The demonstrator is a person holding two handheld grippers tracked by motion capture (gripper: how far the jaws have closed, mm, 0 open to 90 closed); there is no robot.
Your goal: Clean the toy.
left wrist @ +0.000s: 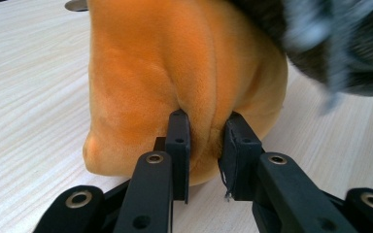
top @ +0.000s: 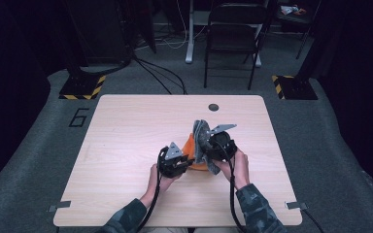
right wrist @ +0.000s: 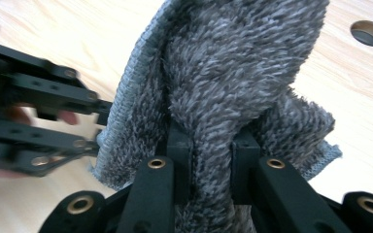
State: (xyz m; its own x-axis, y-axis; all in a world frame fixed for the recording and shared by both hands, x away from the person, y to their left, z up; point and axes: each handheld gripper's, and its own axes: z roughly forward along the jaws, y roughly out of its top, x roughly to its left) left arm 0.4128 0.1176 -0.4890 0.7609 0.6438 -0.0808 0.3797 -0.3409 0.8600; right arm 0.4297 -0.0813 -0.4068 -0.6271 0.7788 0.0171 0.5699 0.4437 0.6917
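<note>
We count two cloths on the bench point(top: 126, 136): one orange cloth point(top: 190, 148) and one grey cloth point(top: 201, 138). Both sit a little right of the bench's centre, at about 5 o'clock from the middle, touching each other, the grey one draped at 1 o'clock of the orange one.

Two grippers, one per hand. The left gripper point(top: 187, 162) comes at the orange cloth from its 8 o'clock side. In the left gripper view its fingers point(left wrist: 178, 145) pinch a raised fold of the orange cloth point(left wrist: 175, 73); we see fabric squeezed between the two pads, so it is gripping that cloth. The orange cloth bunches into a rounded lump resting on the bench point(left wrist: 24, 97), with the grey cloth point(left wrist: 330, 39) blurred at 2 o'clock in that view, touching its top.

The right gripper point(top: 208, 150) is at 3 o'clock of the left one, close beside it. In the right gripper view its fingers point(right wrist: 245, 155) are clamped on a thick fold of the grey cloth point(right wrist: 233, 63), which stands up between them and hangs over both sides. The left gripper point(right wrist: 102, 114) shows blurred at 9 o'clock there.

We count one round hole point(top: 213, 107) in the bench at 12 o'clock of the cloths, well apart from them. One chair point(top: 233, 34) stands on the floor beyond the bench.
</note>
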